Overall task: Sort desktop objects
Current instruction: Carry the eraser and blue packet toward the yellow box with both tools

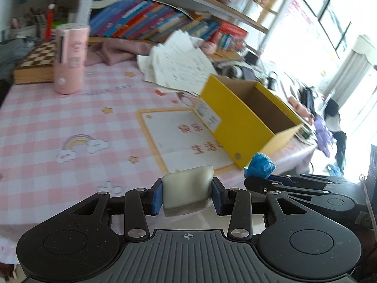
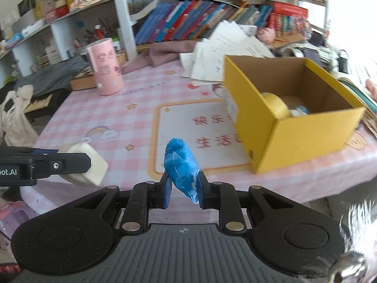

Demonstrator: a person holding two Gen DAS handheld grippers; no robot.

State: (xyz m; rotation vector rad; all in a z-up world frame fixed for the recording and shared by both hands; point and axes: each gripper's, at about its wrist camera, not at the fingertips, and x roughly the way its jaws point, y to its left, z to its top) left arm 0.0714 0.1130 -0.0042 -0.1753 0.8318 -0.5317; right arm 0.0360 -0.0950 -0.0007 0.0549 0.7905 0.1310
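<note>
My left gripper [image 1: 187, 194] is shut on a pale white block [image 1: 187, 188], held above the near edge of the pink checked table; the block also shows in the right wrist view [image 2: 90, 159]. My right gripper [image 2: 183, 188] is shut on a crumpled blue plastic bag [image 2: 181, 165], just right of the left gripper; the bag also shows in the left wrist view [image 1: 260, 165]. An open yellow cardboard box [image 2: 304, 136] stands at the table's right front, also seen in the left wrist view [image 1: 238, 127]. Inside it lie a yellow tape roll [image 2: 275, 105] and a small white and blue item [image 2: 299, 111].
A pink cylinder holder [image 2: 106, 67] stands at the back left beside a chessboard box [image 1: 35, 63]. Loose white papers [image 2: 221, 54] and a mauve cloth [image 2: 165, 52] lie at the back. Bookshelves [image 2: 200, 21] rise behind. A printed mat [image 2: 195, 132] lies mid-table.
</note>
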